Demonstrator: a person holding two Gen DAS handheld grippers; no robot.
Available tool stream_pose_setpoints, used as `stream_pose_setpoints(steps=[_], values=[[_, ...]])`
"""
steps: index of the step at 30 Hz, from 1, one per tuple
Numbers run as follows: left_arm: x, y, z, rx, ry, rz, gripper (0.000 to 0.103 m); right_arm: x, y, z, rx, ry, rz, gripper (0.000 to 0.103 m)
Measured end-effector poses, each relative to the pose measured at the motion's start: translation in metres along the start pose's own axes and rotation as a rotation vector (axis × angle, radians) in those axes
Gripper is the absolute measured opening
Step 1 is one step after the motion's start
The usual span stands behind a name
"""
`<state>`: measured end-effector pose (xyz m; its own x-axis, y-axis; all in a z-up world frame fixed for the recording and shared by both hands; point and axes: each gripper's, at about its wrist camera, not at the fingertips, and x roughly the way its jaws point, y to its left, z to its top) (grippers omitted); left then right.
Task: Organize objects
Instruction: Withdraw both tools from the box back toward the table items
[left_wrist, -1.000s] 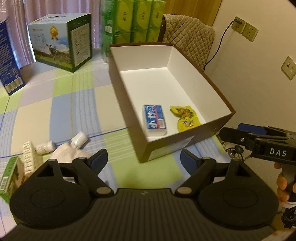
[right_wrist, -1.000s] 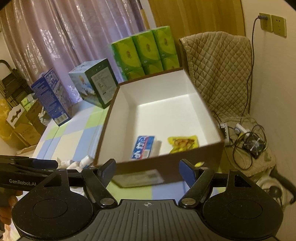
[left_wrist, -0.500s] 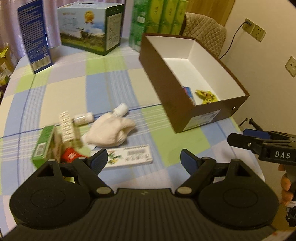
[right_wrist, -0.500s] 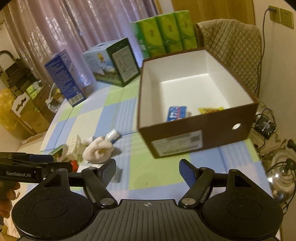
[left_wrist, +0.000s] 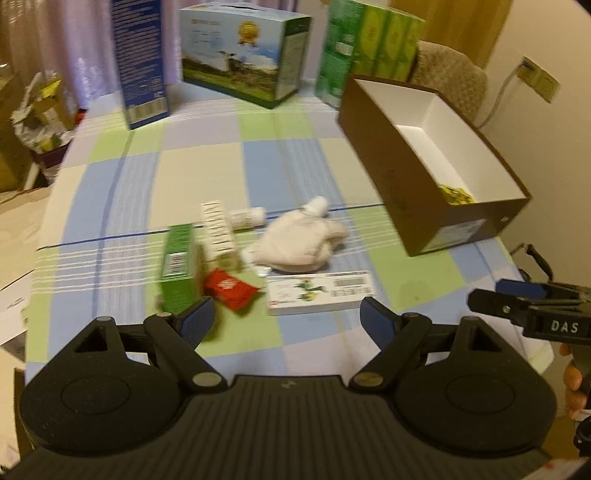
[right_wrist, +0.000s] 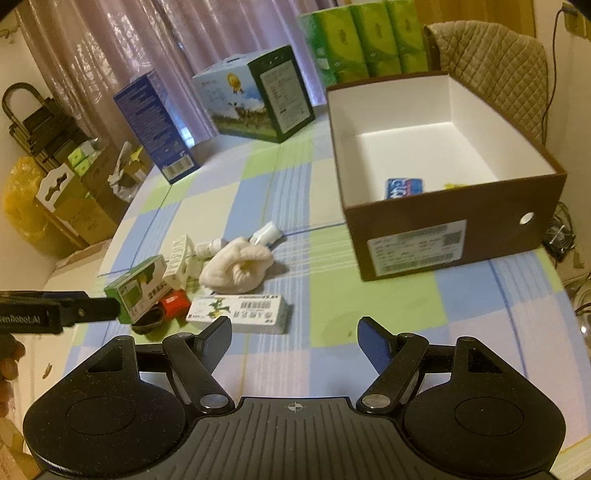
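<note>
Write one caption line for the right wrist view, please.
Open right gripper hovers before a long white box, loose items nearby, brown box behind.

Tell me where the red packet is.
The red packet lies on the table left of the flat white box, beside the green box, just ahead of the left gripper.

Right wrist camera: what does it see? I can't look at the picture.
An open hand-held gripper hangs over a checked tablecloth. Ahead lie a long white carton, a cream cloth and small packets, beside a brown box holding a blue packet.
</note>
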<state>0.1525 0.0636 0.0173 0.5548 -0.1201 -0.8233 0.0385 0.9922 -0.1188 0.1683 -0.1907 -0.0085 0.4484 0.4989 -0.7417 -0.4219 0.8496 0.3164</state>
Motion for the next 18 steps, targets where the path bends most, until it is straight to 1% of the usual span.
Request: stream_pose_setpoints(steps=[5, 11, 18], values=[[-0.001, 0.025, -0.001, -0.043, -0.002, 0.055, 0.082, 0.014, 0.006, -0.004, -0.012, 0.019, 0.020, 0.072], [0.002, 0.043, -0.002, -0.073, 0.001, 0.094, 0.082, 0.033, 0.016, -0.003, -0.068, 0.039, 0.049, 0.072], [0.020, 0.059, 0.011, -0.071, 0.022, 0.140, 0.081, 0.053, 0.015, 0.008, -0.101, 0.051, 0.044, 0.072]])
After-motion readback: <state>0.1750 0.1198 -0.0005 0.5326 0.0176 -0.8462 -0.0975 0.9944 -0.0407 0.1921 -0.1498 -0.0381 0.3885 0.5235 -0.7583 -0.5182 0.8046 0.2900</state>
